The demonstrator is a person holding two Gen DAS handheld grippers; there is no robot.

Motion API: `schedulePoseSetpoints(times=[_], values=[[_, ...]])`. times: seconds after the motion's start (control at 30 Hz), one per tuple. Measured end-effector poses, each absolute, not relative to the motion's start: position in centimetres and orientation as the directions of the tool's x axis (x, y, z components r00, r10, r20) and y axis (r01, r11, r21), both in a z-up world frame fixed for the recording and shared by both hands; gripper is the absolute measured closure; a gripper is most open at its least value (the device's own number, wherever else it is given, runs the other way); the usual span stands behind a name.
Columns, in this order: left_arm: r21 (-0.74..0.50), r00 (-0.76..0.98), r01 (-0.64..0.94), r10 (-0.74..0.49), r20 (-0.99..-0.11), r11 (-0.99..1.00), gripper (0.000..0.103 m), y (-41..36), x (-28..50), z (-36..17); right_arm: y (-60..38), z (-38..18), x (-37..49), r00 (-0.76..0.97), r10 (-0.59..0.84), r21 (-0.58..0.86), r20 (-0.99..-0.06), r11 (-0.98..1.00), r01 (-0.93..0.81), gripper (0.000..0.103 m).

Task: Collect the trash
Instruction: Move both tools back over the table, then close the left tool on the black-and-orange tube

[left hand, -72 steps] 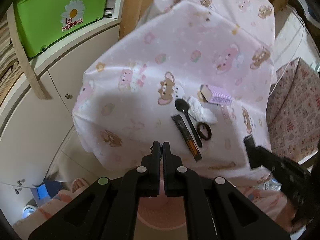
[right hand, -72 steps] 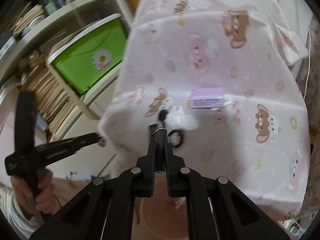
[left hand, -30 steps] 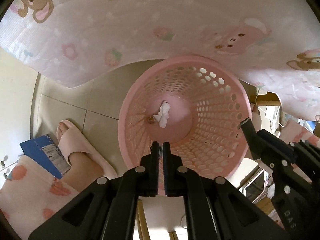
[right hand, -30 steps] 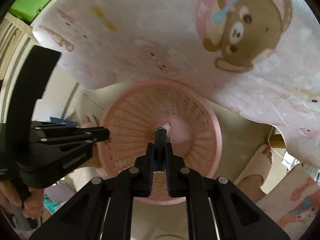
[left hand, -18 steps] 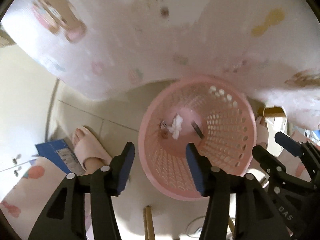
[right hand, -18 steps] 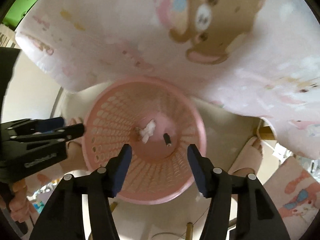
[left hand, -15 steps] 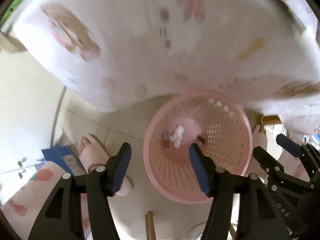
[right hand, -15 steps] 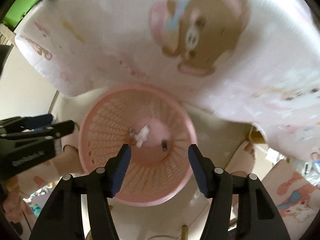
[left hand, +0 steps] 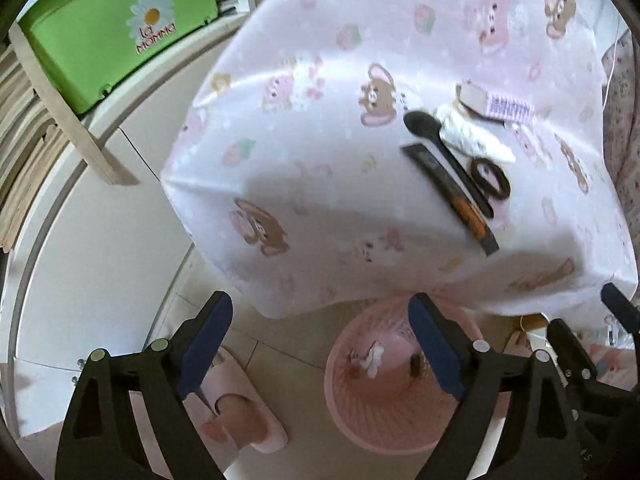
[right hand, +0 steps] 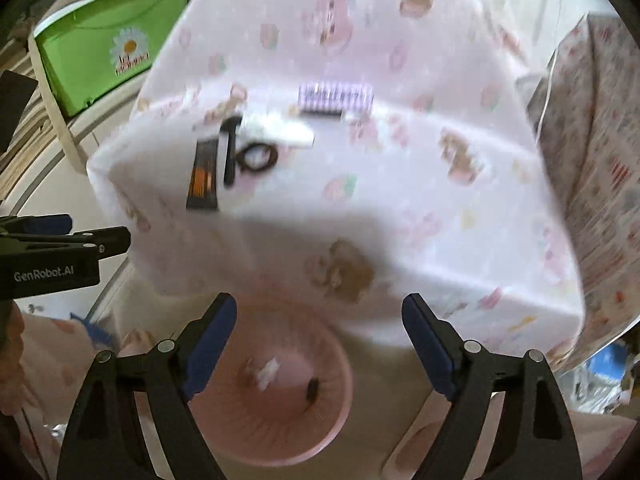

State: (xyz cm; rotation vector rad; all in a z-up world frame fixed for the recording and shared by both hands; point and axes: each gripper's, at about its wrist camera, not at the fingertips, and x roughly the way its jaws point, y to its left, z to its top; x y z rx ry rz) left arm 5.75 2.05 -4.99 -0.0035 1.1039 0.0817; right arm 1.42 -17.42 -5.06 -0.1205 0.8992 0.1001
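While both pairs of jaws have just been opening, nothing sits between them: left gripper point(left hand: 318, 334) and right gripper point(right hand: 318, 334) stand spread wide. Below, round pink perforated plastic basket point(left hand: 360, 432) on the floor holds a white crumpled tissue point(left hand: 372, 358) and small dark scrap point(left hand: 415, 363). Above, black plastic spoon point(left hand: 432, 136), black-orange wrapper point(left hand: 452, 196) and lilac striped carton point(left hand: 502, 110) lie on the pink bear-print tablecloth point(left hand: 320, 184).

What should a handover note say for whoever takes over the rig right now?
Left gripper: jaws have just been opening, nothing between them. Right gripper: the same.
Basket on the floor below the table edge holds a white scrap and small dark bits.
Done: first pieces dropped in.
Left on the tablecloth: spoon, orange-black wrapper, tissue, dark ring, purple box.
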Motion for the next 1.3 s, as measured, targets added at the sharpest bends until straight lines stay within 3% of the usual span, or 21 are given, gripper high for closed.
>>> schedulePoseSetpoints(times=[0.27,0.5,0.63,0.73,0.9,1.1,1.3], values=[[0.013,0.478,-0.142,0.080,-0.875,0.990,0.015,2.4,6.3,-3.9,-16.7,-2.6,0.7,0.740,-0.017,-0.182,-0.672,0.973,-0.144,0.016],[0.016,0.535,-0.147,0.093,-0.839,0.989,0.015,1.9,6.3,-2.7,-16.9,-1.7,0.6,0.777,-0.012,-0.206,-0.629,0.967,-0.152,0.016],[0.026,0.524,-0.143,0.098,-0.846,0.989,0.014,1.2,7.0,-3.3,-17.1,-1.8,1.1,0.776,-0.018,-0.208,-0.631,0.967,-0.147,0.017],[0.032,0.531,-0.150,0.108,-0.840,0.988,0.009,0.8,7.2,-3.6,-17.5,-2.1,1.9,0.754,-0.003,-0.176,-0.657,0.973,-0.149,0.026],[0.012,0.558,-0.148,0.094,-0.825,0.989,0.006,0.1,7.5,-3.5,-18.6,-2.6,3.3,0.710,0.021,-0.108,-0.704,0.985,-0.137,0.026],[-0.008,0.597,-0.141,0.079,-0.798,0.990,0.007,-0.8,7.7,-3.5,-19.6,-2.6,4.1,0.719,-0.034,-0.146,-0.694,0.985,-0.095,0.026],[-0.069,0.546,-0.138,0.017,-0.838,0.988,0.037,-1.4,8.6,-4.6,-20.7,-3.1,5.0,0.689,-0.029,-0.105,-0.724,0.992,-0.068,0.026]])
